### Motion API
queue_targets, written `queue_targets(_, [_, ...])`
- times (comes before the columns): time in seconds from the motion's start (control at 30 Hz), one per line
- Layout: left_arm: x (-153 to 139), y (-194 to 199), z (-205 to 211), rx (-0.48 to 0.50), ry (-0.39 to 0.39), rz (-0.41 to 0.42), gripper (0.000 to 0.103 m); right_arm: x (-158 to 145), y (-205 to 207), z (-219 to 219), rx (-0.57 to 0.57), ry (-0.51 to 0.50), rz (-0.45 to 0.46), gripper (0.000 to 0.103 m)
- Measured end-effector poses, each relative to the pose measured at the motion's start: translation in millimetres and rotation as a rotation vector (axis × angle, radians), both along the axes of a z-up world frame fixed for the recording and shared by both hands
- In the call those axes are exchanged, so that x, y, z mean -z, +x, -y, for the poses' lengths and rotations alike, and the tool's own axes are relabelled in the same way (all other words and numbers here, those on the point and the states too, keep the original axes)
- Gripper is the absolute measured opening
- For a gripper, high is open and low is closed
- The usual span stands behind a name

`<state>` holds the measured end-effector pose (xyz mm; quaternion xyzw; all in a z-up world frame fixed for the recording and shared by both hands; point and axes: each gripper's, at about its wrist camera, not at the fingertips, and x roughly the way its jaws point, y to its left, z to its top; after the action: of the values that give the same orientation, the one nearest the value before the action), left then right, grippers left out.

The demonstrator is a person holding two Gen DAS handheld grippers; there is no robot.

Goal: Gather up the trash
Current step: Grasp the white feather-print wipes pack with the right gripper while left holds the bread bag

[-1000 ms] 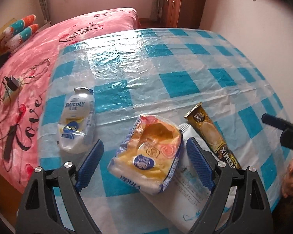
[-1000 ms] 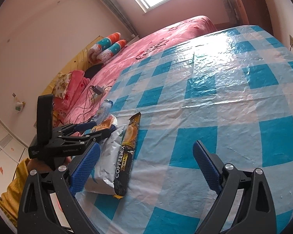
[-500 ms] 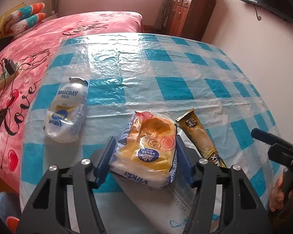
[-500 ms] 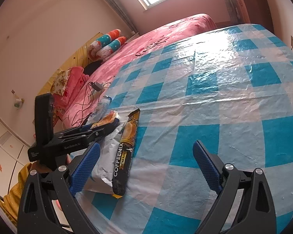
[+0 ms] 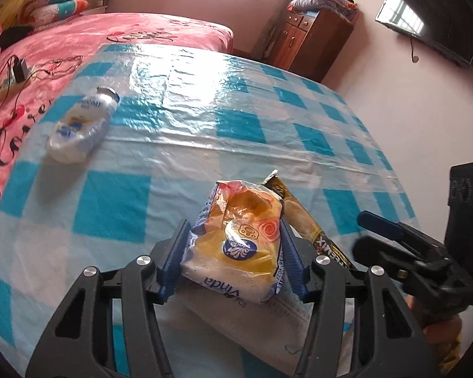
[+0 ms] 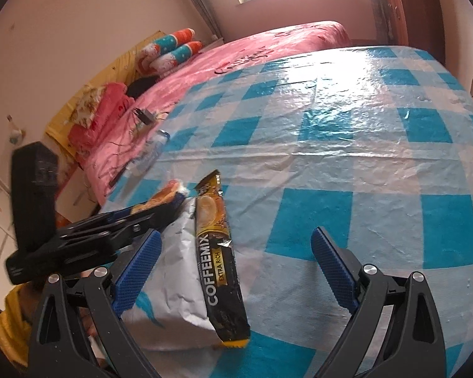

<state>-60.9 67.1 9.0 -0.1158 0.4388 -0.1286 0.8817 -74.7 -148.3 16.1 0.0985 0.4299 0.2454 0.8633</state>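
The left gripper (image 5: 233, 252) had its jaws closed on a light, crinkly tissue packet (image 5: 236, 242), squeezing its soft sides; the right gripper (image 6: 236, 267) gaped wide, empty, over the coffee sachet (image 6: 219, 252).

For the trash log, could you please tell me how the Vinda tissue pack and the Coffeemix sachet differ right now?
The Vinda tissue pack is squat, yellow-orange and crumpled; the Coffeemix sachet is a long, narrow black-and-gold strip. The left gripper is clamped on the tissue pack, while the sachet lies ungripped on the white bag, in front of the open right gripper. Both are torn-open wrappers.
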Motion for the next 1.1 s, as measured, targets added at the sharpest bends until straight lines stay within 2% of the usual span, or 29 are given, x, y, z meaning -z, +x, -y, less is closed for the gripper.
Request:
queue_targets(0.4, [-3,-18,-26,-0.104,-0.049,0.013,0.054,-2,-9,-18,-0.073,-0.019,0.035,0.093])
queue_targets(0.43, [-4,-19,-28,-0.108,-0.049,0.014,0.055,-2,-10,-20,-0.082,-0.019,0.038,0.085])
queue_targets(0.47, [-4,-21,-30,-0.112,-0.048,0.016,0.055,-3,-11,-22,-0.093,-0.020,0.038,0.081])
queue_targets(0.7, [-6,-36,-46,-0.149,-0.055,0.021,0.055,-5,-20,-40,-0.221,0.012,0.047,0.081])
queue_targets(1.1, [-3,-55,-67,-0.176,-0.076,0.014,0.055,-8,-39,-70,-0.285,-0.093,0.106,0.081])
